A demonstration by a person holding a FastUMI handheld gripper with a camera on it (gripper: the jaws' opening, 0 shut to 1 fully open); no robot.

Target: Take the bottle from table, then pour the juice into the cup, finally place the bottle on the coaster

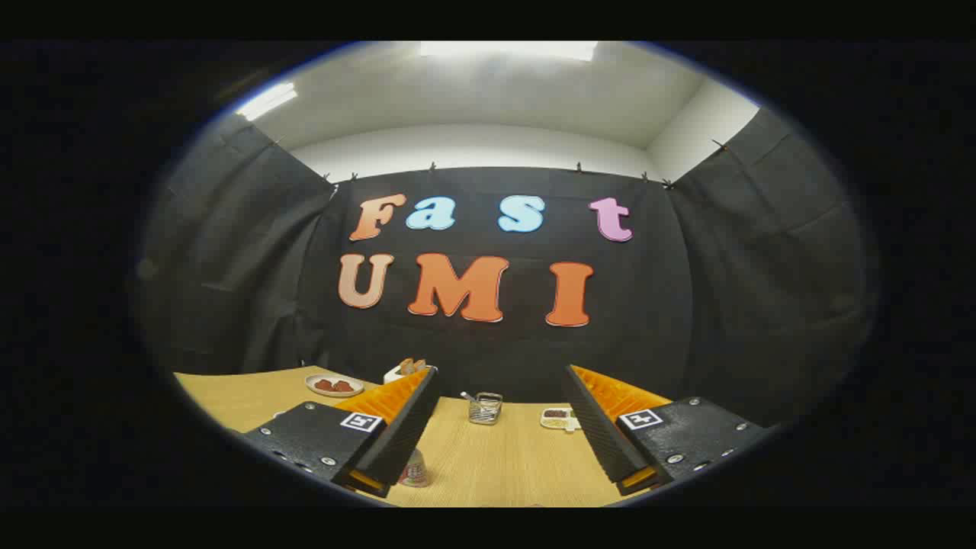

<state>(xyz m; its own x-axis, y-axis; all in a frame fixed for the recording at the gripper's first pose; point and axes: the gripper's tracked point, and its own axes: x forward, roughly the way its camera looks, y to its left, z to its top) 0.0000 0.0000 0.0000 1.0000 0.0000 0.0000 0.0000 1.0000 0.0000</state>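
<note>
Claw [499, 381] agape over table [503, 465]; cup [414, 470] label unreadable.

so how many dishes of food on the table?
3. A plate with red pieces beyond the left finger; a white dish just behind that finger's tip; a small tray beside the right finger. The open claw may hide more.

The handheld two-finger gripper [503, 427] is showing two long black fingers [400, 438] with finely ribbed inner faces, and bright orange ridged backing is running along their outer sides. Each finger is joining a black, grainy-textured block (one small square black-and-white marker tag [361, 422] is sitting on each). Small silver screws [675, 459] are dotting the blocks' edges, and an orange-yellow strip is peeking out beneath each finger's base.
</note>
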